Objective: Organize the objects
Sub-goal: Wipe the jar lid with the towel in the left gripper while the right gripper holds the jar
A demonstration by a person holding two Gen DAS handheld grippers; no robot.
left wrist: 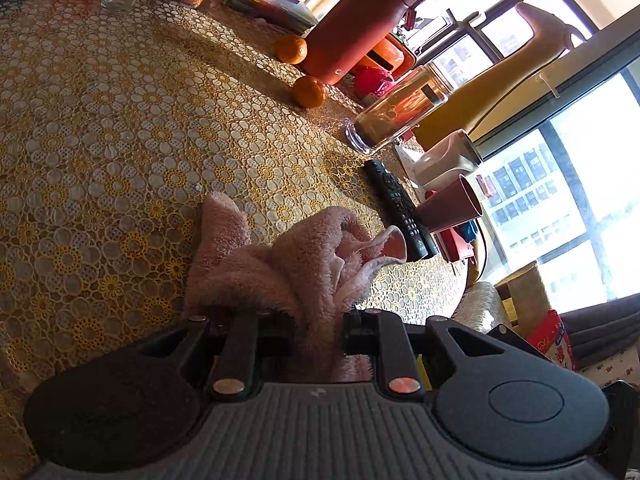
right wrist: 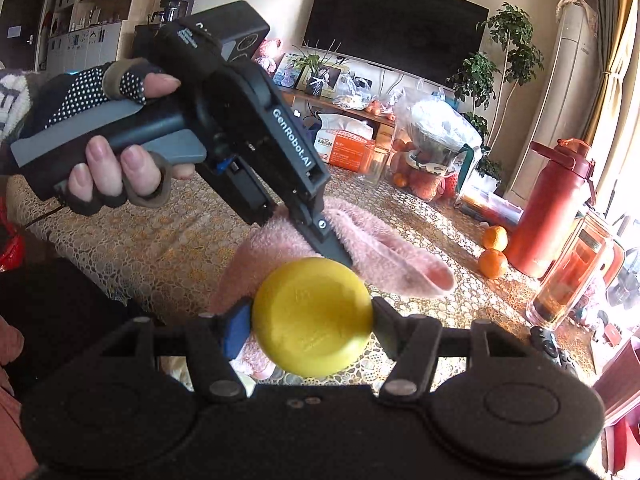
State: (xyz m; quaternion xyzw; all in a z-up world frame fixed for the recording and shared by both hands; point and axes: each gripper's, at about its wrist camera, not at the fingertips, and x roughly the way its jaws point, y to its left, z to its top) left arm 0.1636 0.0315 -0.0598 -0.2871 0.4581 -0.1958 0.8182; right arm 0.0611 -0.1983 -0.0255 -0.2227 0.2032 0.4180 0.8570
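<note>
right gripper [right wrist: 311, 322] clamped on yellow disc [right wrist: 310, 318]: rigid, smooth, hold rim. left gripper [left wrist: 316, 320] pinching pink towel [left wrist: 296, 256]: soft, limp.

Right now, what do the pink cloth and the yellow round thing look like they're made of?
Pink cloth: soft fleece or terry, matte; its fuzzy pile and limp folds show it. Yellow round thing: probably hard plastic, smooth with a slight sheen and faint embossing, though it could be rubbery.

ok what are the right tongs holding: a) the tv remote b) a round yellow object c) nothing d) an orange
b: in the right wrist view the right tongs are shut on a round yellow object, a finger pressed to each side, above the pink towel.
</note>
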